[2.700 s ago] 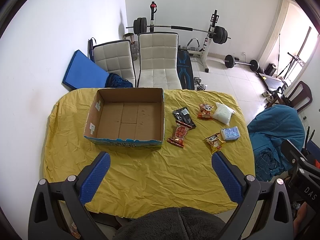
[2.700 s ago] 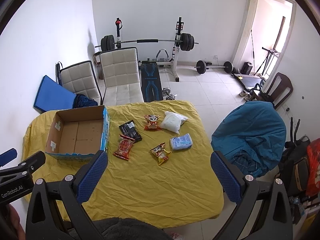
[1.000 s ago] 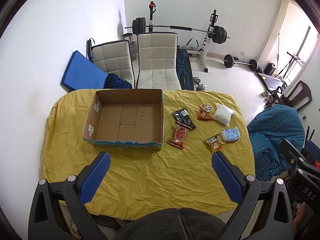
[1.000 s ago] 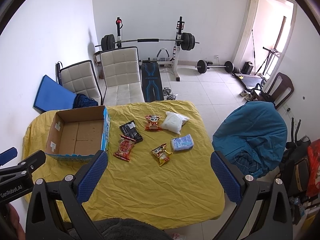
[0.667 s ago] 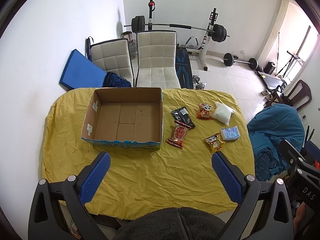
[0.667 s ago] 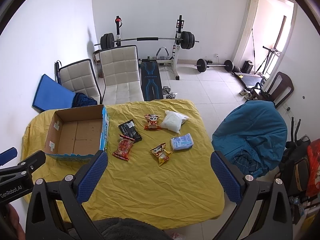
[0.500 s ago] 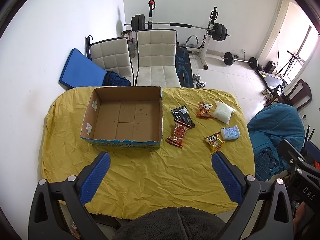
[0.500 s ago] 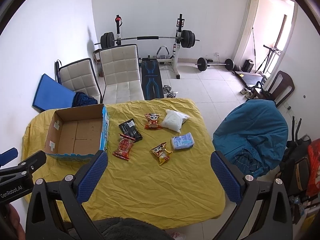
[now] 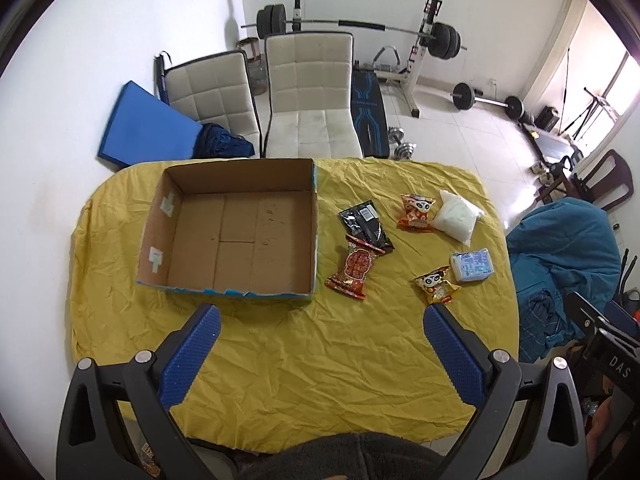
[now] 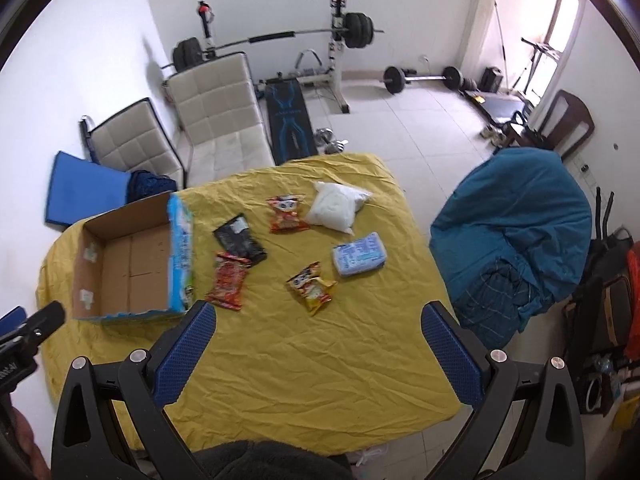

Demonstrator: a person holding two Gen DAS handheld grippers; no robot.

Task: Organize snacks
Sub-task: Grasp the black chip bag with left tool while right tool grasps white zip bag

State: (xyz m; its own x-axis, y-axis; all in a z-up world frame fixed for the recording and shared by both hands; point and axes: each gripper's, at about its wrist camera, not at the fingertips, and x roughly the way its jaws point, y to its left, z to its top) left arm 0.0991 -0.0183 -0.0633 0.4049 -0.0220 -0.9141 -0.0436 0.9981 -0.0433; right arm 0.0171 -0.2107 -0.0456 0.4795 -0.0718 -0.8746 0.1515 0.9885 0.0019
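An empty cardboard box (image 9: 236, 236) (image 10: 132, 264) sits on the left of the yellow-clothed table (image 9: 304, 352) (image 10: 320, 352). To its right lie a black packet (image 9: 364, 226) (image 10: 240, 242), a red packet (image 9: 354, 270) (image 10: 228, 282), an orange panda packet (image 9: 416, 212) (image 10: 286, 214), a white bag (image 9: 456, 220) (image 10: 336, 206), a blue-white pack (image 9: 472, 266) (image 10: 360, 260) and a yellow panda packet (image 9: 438, 290) (image 10: 312, 286). My left gripper (image 9: 320, 354) and right gripper (image 10: 318, 354) hover open above the table's near side, holding nothing.
Two white chairs (image 9: 308, 92) (image 9: 212, 104) stand behind the table, with a blue mat (image 9: 144, 132) and a weight bench (image 9: 368, 32) beyond. A teal-covered seat (image 10: 516, 236) stands at the table's right. The left gripper's body (image 10: 24, 336) shows at the right view's left edge.
The right gripper has swung and tilted toward the table, so the snacks look nearer and rotated. The left gripper has drifted slightly. Nothing on the table has moved.
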